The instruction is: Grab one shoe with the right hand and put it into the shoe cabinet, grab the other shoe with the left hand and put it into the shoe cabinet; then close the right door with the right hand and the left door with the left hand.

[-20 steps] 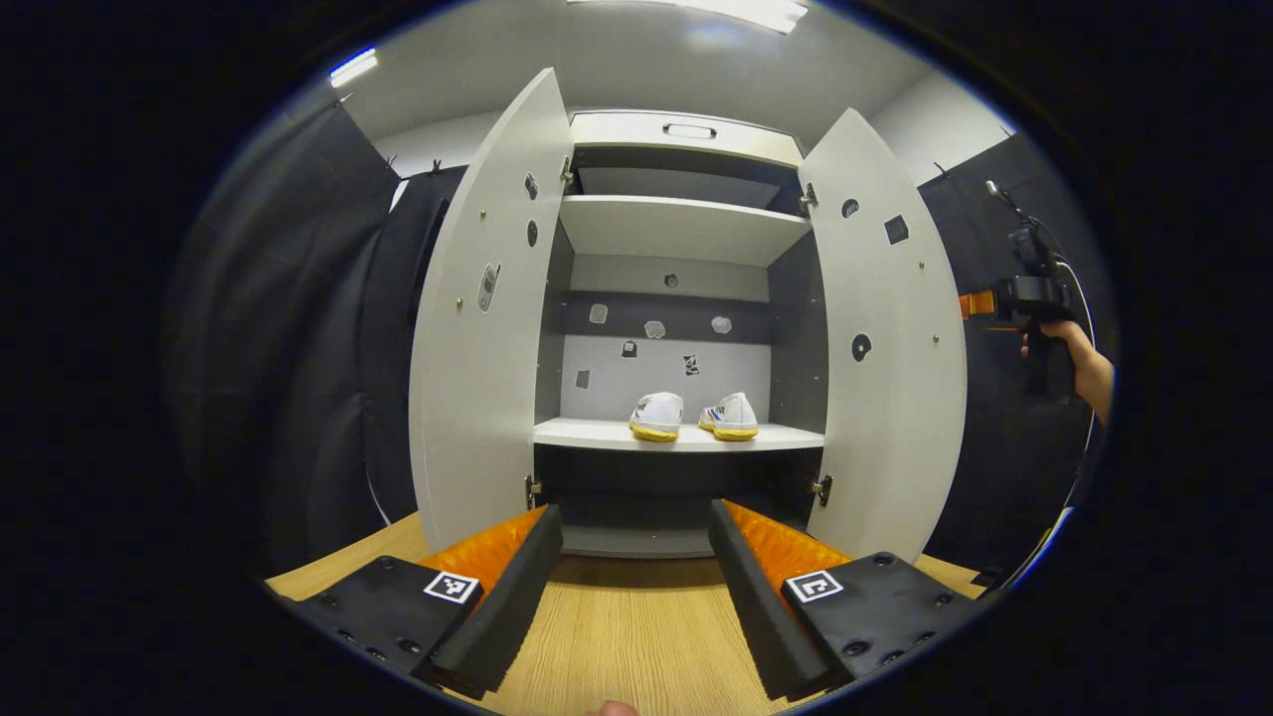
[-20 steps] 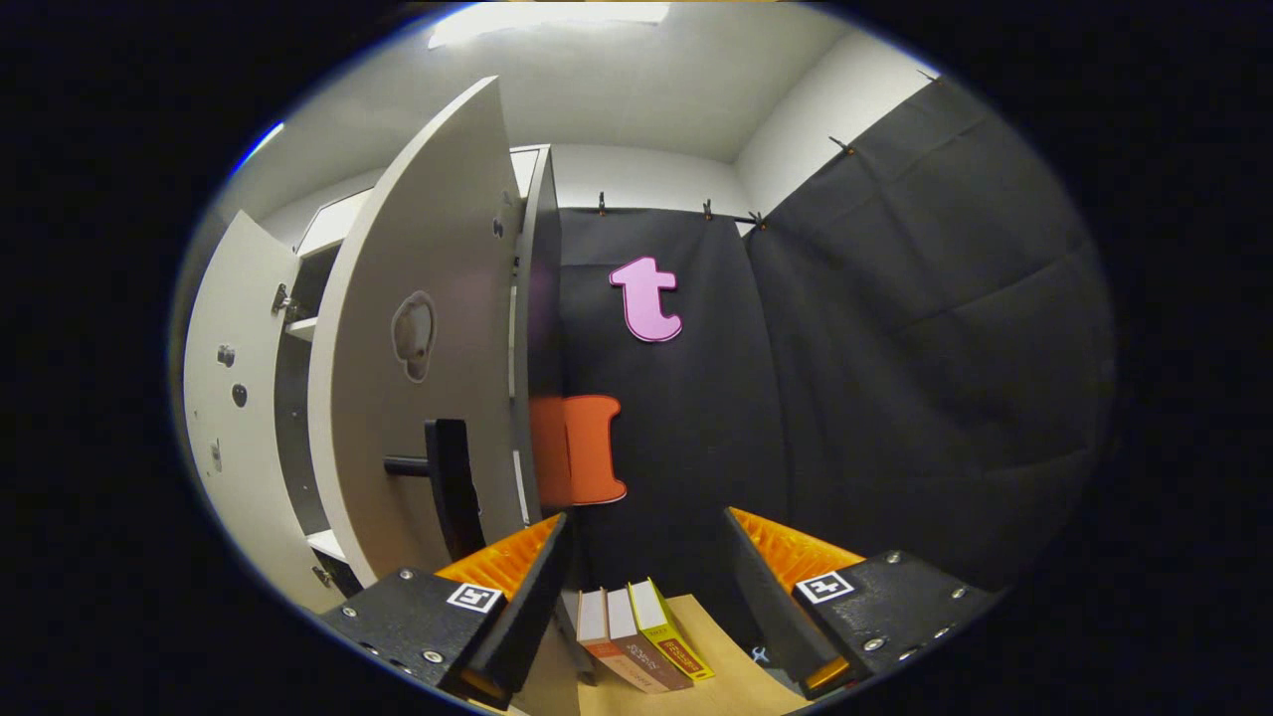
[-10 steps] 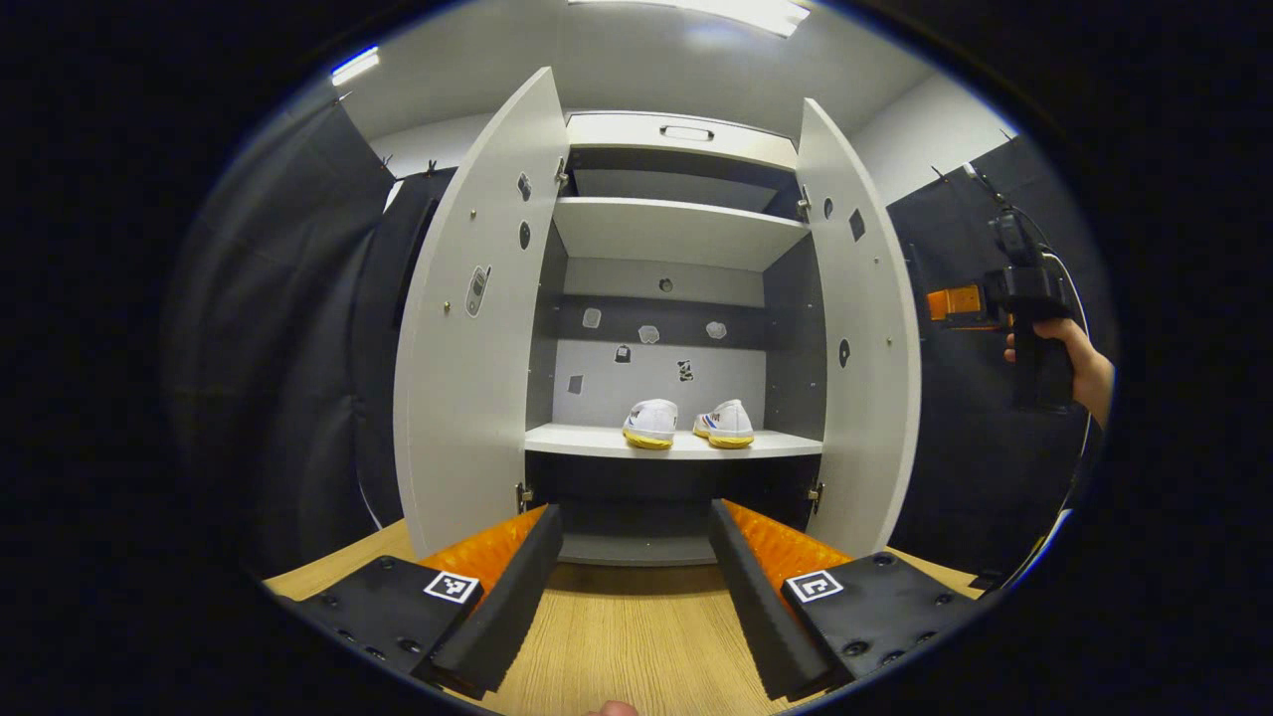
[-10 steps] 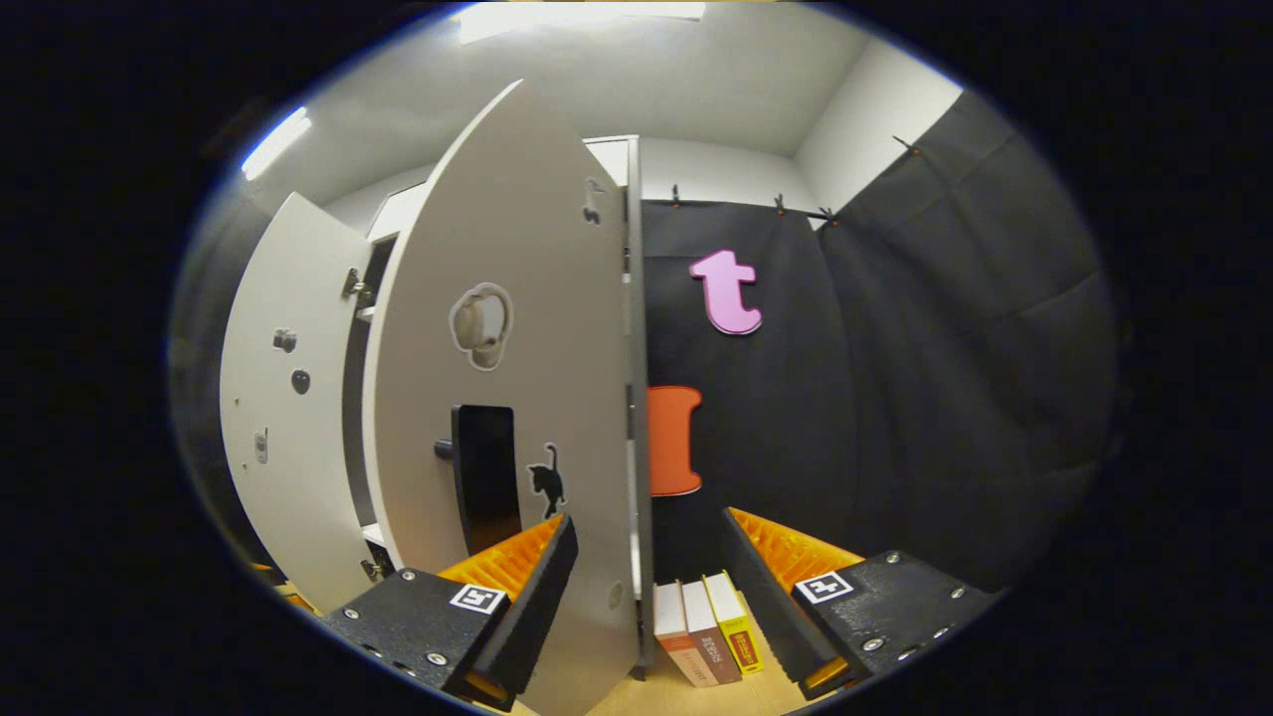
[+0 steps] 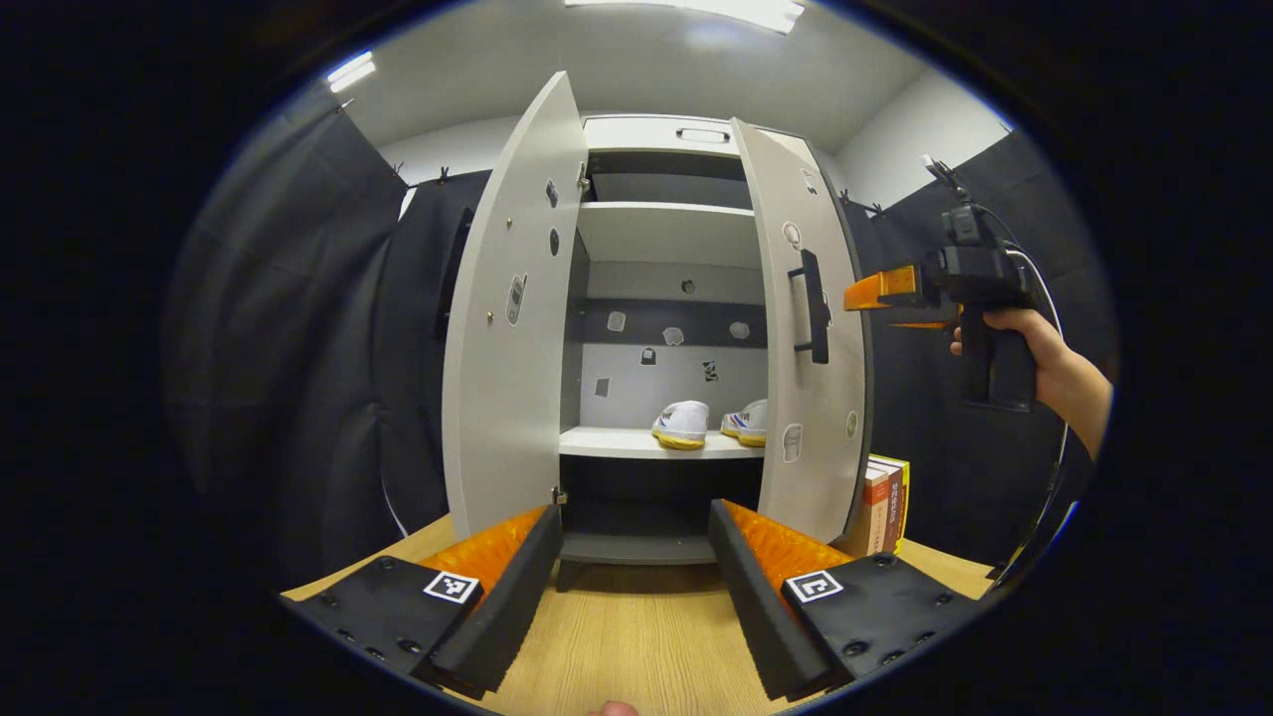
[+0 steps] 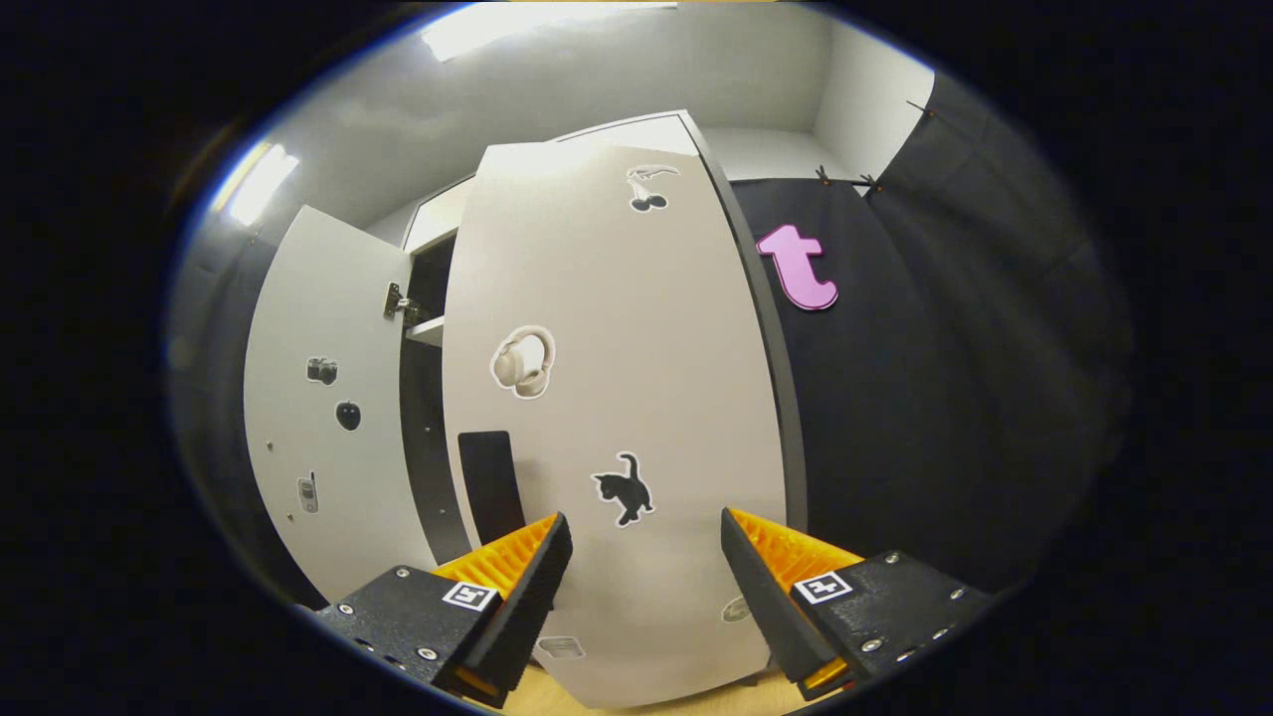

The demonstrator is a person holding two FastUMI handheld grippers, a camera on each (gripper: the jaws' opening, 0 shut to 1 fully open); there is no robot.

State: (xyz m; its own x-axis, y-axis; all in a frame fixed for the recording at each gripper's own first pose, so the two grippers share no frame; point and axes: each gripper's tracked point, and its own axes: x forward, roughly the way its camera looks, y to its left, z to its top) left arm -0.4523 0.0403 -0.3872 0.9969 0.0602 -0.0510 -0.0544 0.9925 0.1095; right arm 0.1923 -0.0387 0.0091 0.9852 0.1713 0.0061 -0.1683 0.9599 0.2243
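bright, even | ceiling light strips (image 5: 696, 8) glare overhead | sharp focus | strong fisheye bending at edges

Black cloth walls (image 5: 298, 328), white ceiling (image 5: 646, 60), wooden floor (image 5: 627, 636).

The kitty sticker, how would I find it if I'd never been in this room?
Find the tall pale shoe cabinet and its half-closed right door. On that door's outside, lower down beside the black handle, is the kitty sticker: a small black cat with its tail up, unlike the pale headphones sticker above.
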